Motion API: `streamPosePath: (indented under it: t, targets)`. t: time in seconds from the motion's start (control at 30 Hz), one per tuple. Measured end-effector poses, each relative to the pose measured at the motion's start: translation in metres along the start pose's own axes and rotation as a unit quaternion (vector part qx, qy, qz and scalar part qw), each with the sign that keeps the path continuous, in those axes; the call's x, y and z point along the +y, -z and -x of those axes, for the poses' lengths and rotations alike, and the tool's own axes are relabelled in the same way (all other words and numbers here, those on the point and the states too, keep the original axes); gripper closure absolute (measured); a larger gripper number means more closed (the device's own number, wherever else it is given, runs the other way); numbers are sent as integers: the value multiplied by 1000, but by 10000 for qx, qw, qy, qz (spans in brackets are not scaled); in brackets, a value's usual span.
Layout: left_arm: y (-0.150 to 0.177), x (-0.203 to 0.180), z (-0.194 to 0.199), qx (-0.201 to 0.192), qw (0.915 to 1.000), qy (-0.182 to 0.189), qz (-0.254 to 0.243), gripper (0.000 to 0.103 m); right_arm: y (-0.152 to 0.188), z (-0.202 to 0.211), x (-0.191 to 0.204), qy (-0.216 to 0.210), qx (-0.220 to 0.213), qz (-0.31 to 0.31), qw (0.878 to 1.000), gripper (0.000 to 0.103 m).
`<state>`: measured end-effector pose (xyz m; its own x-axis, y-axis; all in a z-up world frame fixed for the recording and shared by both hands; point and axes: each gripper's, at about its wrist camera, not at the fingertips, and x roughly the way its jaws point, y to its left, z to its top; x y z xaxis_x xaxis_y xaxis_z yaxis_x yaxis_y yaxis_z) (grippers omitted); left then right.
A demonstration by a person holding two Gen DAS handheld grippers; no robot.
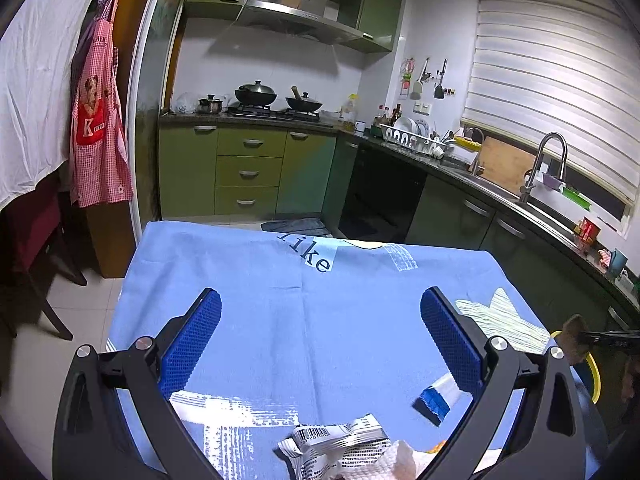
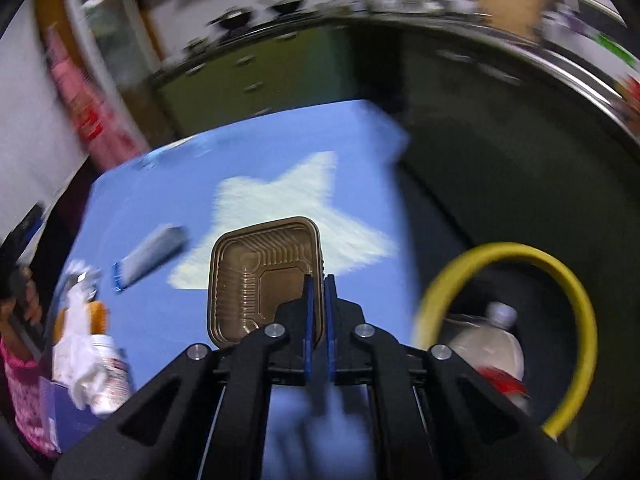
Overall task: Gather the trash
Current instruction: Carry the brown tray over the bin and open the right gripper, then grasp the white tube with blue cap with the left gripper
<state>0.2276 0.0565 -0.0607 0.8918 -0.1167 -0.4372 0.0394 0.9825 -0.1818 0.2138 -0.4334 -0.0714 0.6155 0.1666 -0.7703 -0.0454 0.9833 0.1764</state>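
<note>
My right gripper (image 2: pixel 319 284) pinched the near-right rim of the brown plastic tray (image 2: pixel 264 276), held over the blue-clothed worktop (image 2: pixel 132 208); the yellow-rimmed bin (image 2: pixel 508 252) lay just to the tray's right, and my wrist pitched steeply down. My left gripper (image 1: pixel 320 312) stood wide and empty.

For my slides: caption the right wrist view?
Right gripper clamps brown plastic tray over blue tablecloth, beside yellow-rimmed bin.
</note>
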Motion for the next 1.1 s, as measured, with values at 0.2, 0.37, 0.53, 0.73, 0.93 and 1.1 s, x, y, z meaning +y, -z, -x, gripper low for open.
streamPosePath:
  t: [0.2, 0.37, 0.53, 0.73, 0.93, 1.1]
  targets:
    - [0, -1, 0, 11, 10000, -18, -12, 5, 21, 22, -88, 891, -55, -923, 9917, 98]
    - [2, -2, -2, 46, 10000, -56, -32, 5, 33, 9, -127, 1086, 136, -1411, 9839, 97]
    - [2, -2, -2, 56, 10000, -62, -39, 5, 39, -7, -143, 1210, 173, -1789, 9762, 72]
    - [3, -7, -4, 166, 9998, 44, -95, 5, 46, 10, -120, 1190, -54, -1606, 9798, 70]
    - [4, -26, 6, 79, 9985, 186, -503, 5, 60, 36, -94, 960, -259, -1450, 9844, 66]
    - [4, -41, 12, 228, 9960, 531, -678, 5, 69, 50, -74, 816, -332, -1271, 9880, 58]
